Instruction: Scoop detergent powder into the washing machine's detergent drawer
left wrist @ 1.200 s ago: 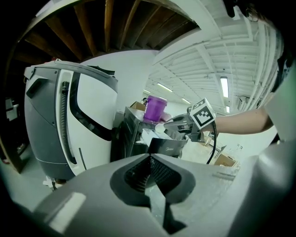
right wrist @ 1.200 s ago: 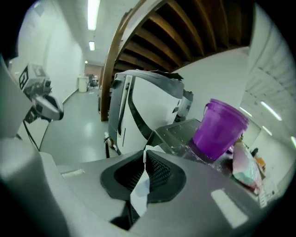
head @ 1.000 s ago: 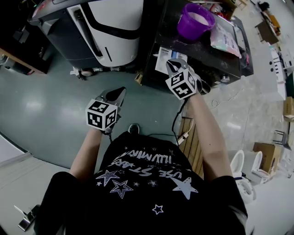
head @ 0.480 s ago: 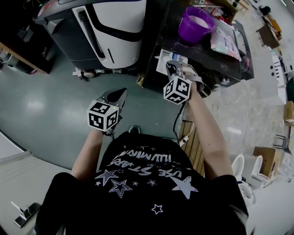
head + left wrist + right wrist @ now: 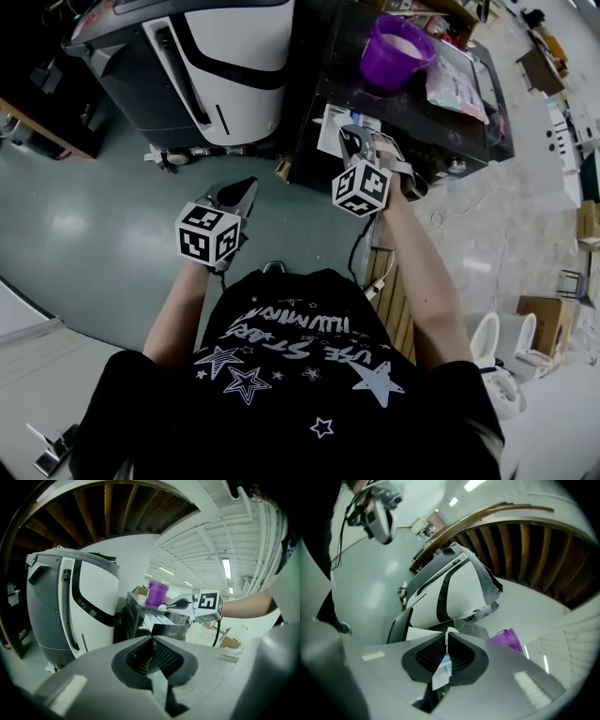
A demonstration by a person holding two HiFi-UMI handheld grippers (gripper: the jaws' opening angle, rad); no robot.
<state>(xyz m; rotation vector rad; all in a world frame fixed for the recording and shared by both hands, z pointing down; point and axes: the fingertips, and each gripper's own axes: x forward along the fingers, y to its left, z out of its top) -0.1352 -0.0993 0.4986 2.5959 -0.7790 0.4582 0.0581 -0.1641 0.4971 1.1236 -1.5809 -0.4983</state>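
At right tool (image 5: 446,637), between ribbed pads (image 5: 427,656) — flat handle (image 5: 440,676), perhaps plastic

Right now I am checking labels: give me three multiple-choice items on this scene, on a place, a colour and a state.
1. Where stands the round plastic tub of white powder? A on the floor; B on the dark machine top; C inside a box.
2. Its colour? A purple; B green; C red.
3. The right hand-held gripper is: A wide open; B shut on a thin white scoop handle; C shut on a cloth.
B: the dark top bears it. A: its wall is purple. B: the jaws pinch the handle.
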